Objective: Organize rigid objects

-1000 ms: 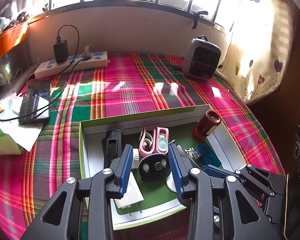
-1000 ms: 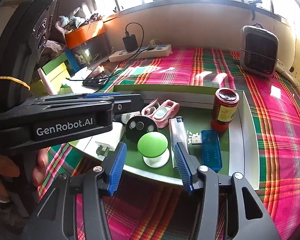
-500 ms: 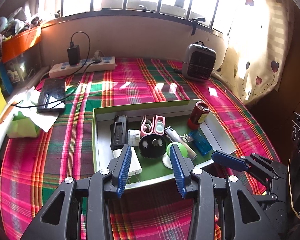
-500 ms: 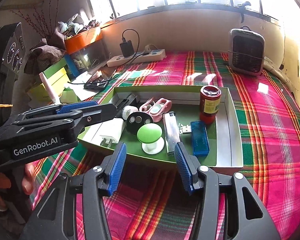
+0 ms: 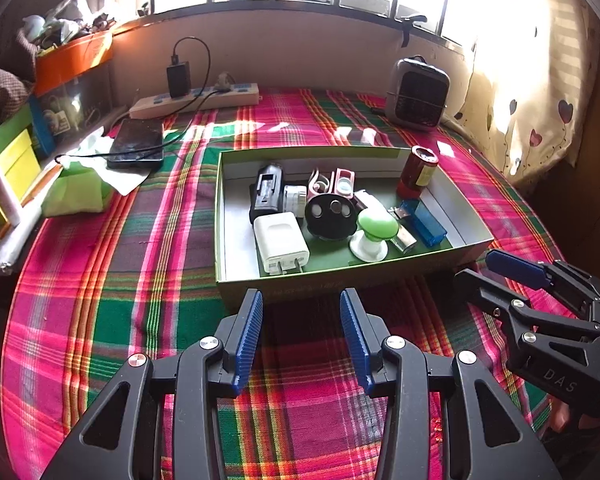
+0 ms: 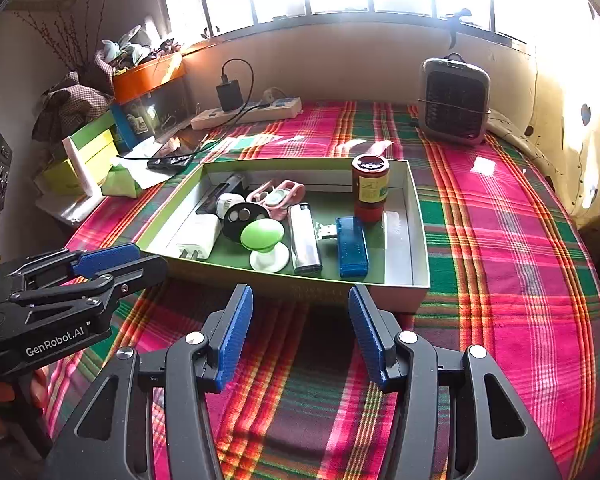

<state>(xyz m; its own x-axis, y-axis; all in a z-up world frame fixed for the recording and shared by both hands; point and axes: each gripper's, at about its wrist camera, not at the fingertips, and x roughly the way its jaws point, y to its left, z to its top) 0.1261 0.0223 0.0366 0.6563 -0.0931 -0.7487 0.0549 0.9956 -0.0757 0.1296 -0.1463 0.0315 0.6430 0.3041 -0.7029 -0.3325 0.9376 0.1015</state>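
We see a woven plaid cloth [image 5: 100,304] under everything, matt. The box [image 5: 340,284] looks like matt cardboard. The charger [image 5: 280,242] is smooth white plastic, the lighter [image 6: 305,236] shiny metal, the USB stick [image 6: 353,246] translucent blue plastic. Our gripper pads [image 6: 236,330] are ribbed blue, on matt black plastic arms with metal rivets.

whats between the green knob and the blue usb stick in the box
A silver lighter lies between the green knob and the blue USB stick, clearest in the right wrist view.
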